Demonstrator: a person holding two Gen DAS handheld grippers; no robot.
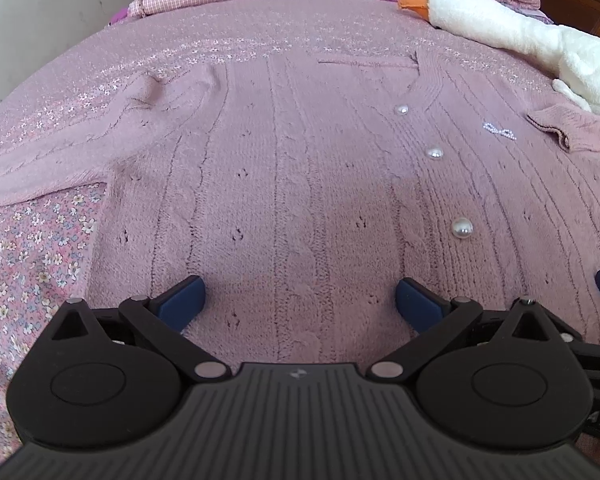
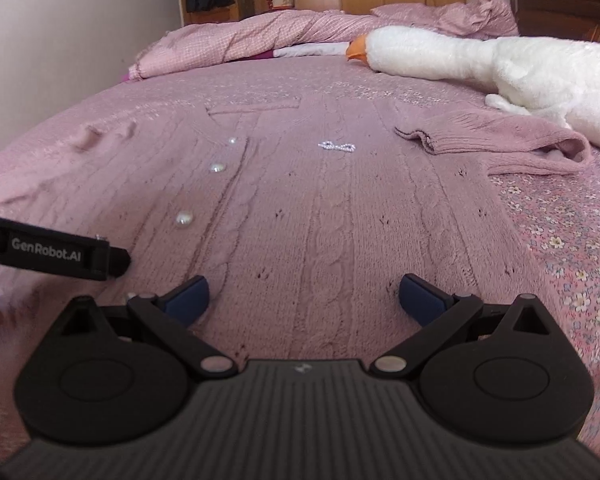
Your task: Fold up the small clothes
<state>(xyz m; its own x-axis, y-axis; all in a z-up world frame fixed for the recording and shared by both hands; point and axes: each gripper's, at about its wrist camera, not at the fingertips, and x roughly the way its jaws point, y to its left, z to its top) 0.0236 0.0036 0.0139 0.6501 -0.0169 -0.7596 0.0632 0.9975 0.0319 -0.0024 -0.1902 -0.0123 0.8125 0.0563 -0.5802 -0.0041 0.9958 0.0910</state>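
Garment: a pink cable-knit cardigan [image 1: 300,184] lies spread flat, front up, on the floral bedspread [image 1: 28,248], hem nearest the cameras, neckline far.
Left gripper [image 1: 300,300]: fingers released and wide apart, nothing between them, low over the left half of the hem.
Right gripper [image 2: 304,296]: also spread and empty, over the right half of the hem, just beside the left one.
Buttons: pearl buttons [image 1: 462,228] run up the placket; a small beaded bow [image 2: 337,146] sits on the right chest.
Sleeves: the left sleeve [image 1: 60,156] stretches out to the left; the right sleeve [image 2: 496,140] is bunched, its cuff doubled back near the plush goose [image 2: 480,64].
Risk, grip: a finger closing on thick knit may catch only the top layer, so the front would lift away from the back.
Risk, snag: a pad dragging across a button or the bow could pull the yarn.
Risk, sleeve: folding with the right sleeve rumpled would likely trap a lump; it might also brush the goose.
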